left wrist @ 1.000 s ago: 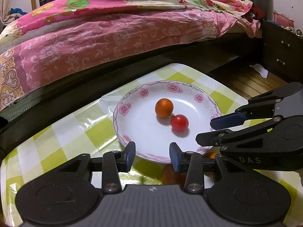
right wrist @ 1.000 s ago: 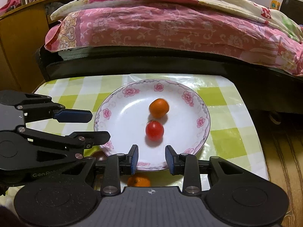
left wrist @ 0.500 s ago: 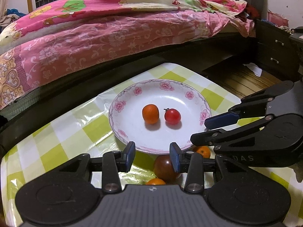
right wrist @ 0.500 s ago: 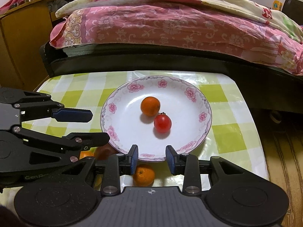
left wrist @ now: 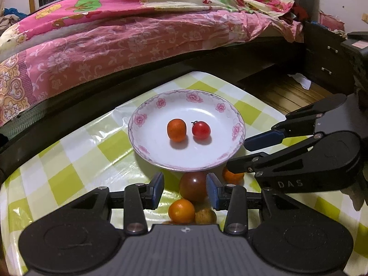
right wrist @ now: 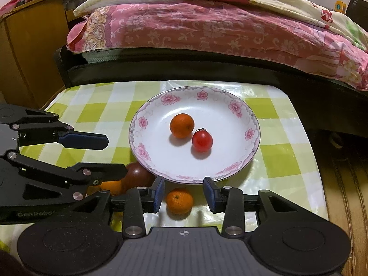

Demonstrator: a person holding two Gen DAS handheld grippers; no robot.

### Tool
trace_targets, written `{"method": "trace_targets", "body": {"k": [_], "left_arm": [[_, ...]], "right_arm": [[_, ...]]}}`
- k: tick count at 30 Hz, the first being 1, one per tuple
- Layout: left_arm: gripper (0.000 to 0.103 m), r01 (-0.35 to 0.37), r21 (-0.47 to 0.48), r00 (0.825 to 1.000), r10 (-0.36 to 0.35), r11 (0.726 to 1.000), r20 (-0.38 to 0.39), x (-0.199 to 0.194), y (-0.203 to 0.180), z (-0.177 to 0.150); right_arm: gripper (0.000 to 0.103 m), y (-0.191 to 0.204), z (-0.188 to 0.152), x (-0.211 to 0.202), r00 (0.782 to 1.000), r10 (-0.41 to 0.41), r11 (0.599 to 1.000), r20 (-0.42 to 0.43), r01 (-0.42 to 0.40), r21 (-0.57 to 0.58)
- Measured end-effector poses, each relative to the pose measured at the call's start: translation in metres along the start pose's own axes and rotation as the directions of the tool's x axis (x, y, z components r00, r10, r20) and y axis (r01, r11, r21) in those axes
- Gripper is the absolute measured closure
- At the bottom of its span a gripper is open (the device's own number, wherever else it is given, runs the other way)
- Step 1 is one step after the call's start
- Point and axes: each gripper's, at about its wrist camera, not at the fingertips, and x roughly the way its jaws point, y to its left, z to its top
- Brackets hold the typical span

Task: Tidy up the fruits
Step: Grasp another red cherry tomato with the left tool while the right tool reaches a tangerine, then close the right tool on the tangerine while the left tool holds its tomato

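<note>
A white plate with pink flowers (left wrist: 237, 130) (right wrist: 249, 134) holds a small orange (left wrist: 176, 130) (right wrist: 182, 125) and a red tomato (left wrist: 201, 130) (right wrist: 202, 141). My left gripper (left wrist: 185, 189) is open above a dark red tomato (left wrist: 192, 185) (right wrist: 138, 173) just in front of the plate. A second orange (left wrist: 181, 211) and a brownish fruit (left wrist: 205, 216) lie nearer to me. My right gripper (right wrist: 184, 193) is open above another orange (right wrist: 179, 200) (left wrist: 232, 176). Each gripper shows in the other's view, the right one (left wrist: 257, 151) and the left one (right wrist: 115, 154).
The fruits lie on a small table with a green and white checked cloth (left wrist: 76, 161) (right wrist: 280, 161). A bed with a pink quilt (left wrist: 138, 34) (right wrist: 207, 27) runs right behind it. A dark drawer unit (left wrist: 326, 66) stands at the right, a wooden cabinet (right wrist: 30, 53) at the left.
Both grippers have drawn back from the plate toward me. The loose fruits in front of the plate have come into view between the fingers. Both stay open.
</note>
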Motion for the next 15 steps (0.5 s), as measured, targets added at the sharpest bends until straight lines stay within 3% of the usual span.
{"method": "trace_targets", "body": {"k": [15], "left_arm": [[0.055, 0.083, 0.046, 0.993, -0.079, 0.995, -0.087, -0.019, -0.008, -0.038]], "right_arm": [[0.068, 0.004, -0.023, -0.007, 0.997, 0.030, 0.999, -0.068, -0.032, -0.027]]}}
